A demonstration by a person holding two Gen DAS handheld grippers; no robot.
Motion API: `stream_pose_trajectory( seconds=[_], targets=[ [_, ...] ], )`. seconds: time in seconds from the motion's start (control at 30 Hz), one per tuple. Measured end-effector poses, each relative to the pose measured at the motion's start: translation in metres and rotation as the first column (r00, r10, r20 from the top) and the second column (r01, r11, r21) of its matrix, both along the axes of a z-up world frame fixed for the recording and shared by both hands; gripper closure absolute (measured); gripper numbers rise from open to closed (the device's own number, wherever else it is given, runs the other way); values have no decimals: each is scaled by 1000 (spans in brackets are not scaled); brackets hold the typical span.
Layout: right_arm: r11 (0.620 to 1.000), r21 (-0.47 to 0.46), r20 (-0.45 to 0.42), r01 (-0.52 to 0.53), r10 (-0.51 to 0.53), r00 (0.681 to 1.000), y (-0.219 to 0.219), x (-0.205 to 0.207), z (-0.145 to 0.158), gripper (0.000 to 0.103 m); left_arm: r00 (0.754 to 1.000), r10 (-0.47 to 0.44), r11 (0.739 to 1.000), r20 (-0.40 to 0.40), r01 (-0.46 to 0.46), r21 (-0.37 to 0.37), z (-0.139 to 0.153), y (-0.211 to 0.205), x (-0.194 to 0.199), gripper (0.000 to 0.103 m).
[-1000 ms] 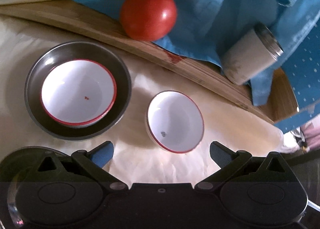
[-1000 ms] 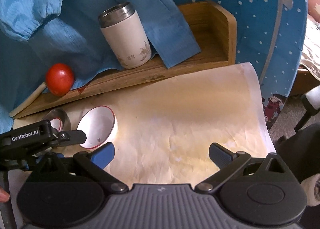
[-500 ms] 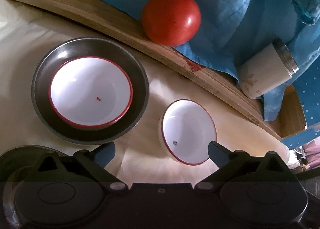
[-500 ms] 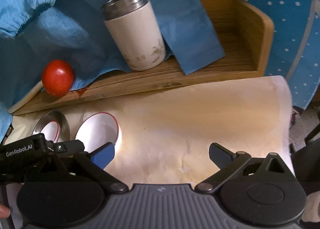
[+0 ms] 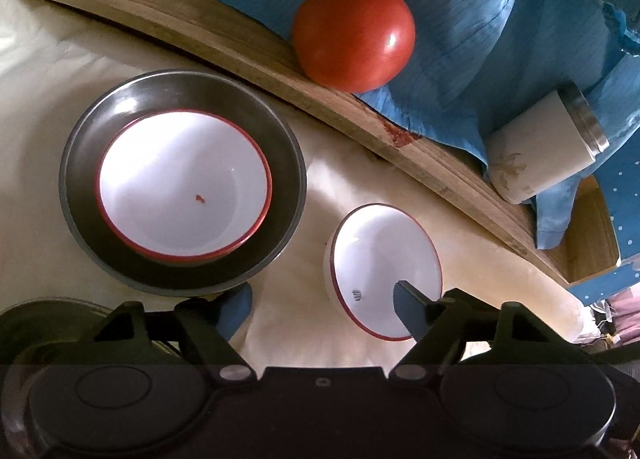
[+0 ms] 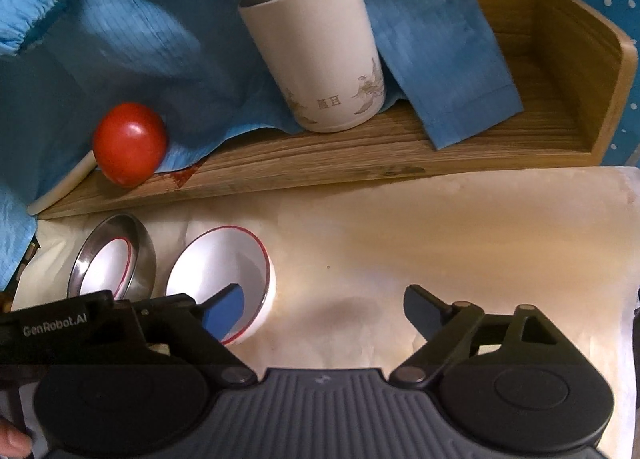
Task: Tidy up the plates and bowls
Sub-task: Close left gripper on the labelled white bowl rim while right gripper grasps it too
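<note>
Right now both tools are narrowing. The left tool [image 5: 322,307] straddles the near rim of the loose red-rimmed white bowl [image 5: 382,265], just right of the steel plate [image 5: 80,163] holding its twin bowl [image 5: 184,183]; the right tool [image 6: 324,309] grips nothing. Pinching that thin rim could tip the bowl or skid it across the table.

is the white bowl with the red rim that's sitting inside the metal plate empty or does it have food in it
Empty, nearly. The red-rimmed white bowl in the round metal plate shows a bare white inside, with only one tiny red speck near its bottom.
</note>
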State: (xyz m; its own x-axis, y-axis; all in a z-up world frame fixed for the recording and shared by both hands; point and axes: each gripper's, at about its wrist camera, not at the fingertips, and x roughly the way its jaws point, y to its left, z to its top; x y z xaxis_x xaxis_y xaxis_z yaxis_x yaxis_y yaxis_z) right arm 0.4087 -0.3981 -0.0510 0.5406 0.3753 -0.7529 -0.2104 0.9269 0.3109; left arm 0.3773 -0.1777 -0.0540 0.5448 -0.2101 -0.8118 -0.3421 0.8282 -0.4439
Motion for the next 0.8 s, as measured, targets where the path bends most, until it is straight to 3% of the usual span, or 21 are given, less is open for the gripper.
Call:
stream_pose_trajectory(
  seconds=[0.2,0.27,0.4,0.63,0.8],
  targets=[
    [1000,9,-11,-21,22,1000,4,3,0,27,1000,-3,1000,5,3,13,-1,-1,1,39],
    [999,12,-15,-30,30,999,8,6,-1,31,1000,-12,1000,9,12,2,-1,-2,1,53],
    [999,11,-20,-45,46,999,13,9,-1,42,1000,-19,1000,20,19,3,1,-5,0,55],
    [997,28,-25,-65,66,998,19,14,0,62,1000,-19,1000,25,19,-6,0,-7,1,70],
    [996,39,-32,-75,76,997,24,18,0,70,999,-36,999,34,36,0,1,-10,4,82]
  ],
)
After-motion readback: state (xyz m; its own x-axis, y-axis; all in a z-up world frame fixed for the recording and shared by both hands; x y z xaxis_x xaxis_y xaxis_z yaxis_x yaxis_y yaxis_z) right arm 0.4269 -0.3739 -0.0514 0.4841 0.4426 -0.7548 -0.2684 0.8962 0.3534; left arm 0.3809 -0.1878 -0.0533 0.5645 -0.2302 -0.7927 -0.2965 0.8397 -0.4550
